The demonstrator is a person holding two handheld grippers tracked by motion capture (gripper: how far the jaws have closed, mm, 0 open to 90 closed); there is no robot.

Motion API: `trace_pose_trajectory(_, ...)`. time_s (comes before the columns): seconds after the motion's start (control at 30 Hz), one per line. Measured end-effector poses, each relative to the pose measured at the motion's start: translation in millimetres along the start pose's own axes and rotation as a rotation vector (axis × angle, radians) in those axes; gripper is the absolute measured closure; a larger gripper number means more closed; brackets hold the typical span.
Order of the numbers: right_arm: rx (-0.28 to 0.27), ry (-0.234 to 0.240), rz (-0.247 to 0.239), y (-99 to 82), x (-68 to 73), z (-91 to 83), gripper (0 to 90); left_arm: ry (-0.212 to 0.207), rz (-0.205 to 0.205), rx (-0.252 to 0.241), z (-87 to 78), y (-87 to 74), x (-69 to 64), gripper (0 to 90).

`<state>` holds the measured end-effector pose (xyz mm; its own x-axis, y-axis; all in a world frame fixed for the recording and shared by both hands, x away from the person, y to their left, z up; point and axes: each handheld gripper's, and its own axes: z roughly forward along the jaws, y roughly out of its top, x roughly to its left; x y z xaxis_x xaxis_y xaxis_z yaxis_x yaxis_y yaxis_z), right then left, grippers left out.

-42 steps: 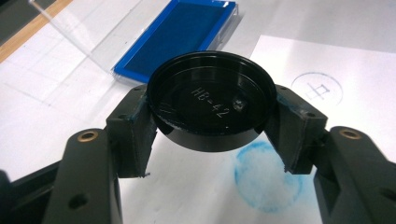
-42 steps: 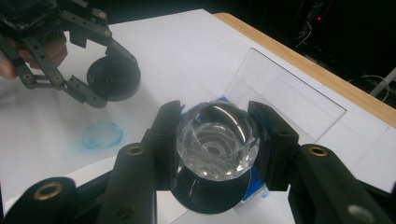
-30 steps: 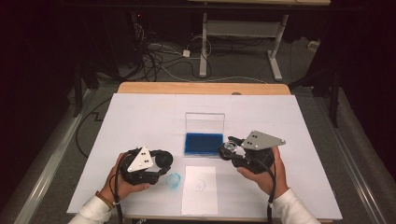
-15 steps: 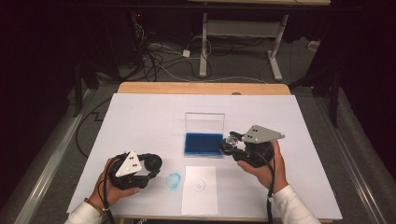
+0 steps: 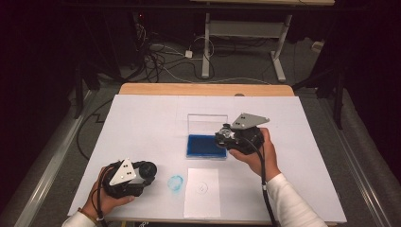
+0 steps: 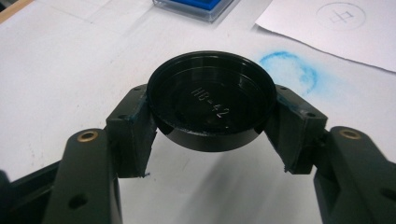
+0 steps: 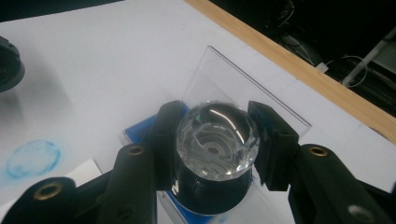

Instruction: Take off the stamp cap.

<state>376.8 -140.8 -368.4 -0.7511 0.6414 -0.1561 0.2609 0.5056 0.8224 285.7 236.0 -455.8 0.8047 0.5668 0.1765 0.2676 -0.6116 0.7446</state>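
My right fingers [image 7: 273,144] clamp the glass-knobbed stamp [image 7: 217,135] over the blue ink pad [image 5: 205,145], my left fingers [image 6: 133,130] the black cap [image 6: 212,100]; that slick crystal could slip and smear the paper [image 5: 202,191] at the table's near edge.

black cap [image 6: 211,100] | embossed "HB-42" | paper sheet [image 6: 336,23] | circled mark, unreadable

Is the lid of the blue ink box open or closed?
Open. The clear lid stands upright behind the blue ink pad, and the right gripper holds a stamp over it.
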Motion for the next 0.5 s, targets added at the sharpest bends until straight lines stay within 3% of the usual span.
trace_pose_trajectory(0.17, 0.055, 0.010, -0.014, 10.8, 5.9, 28.7, 57.1, -0.001, -0.009, -0.002, -5.6, -7.1, 0.3, 36.4)
trace_pose_trajectory(0.5, 0.140, 0.041, -0.015, 14.4, 19.1, 76.8, 57.1, -0.003, -0.021, -0.001, -11.9, -15.9, 0.6, 36.3)
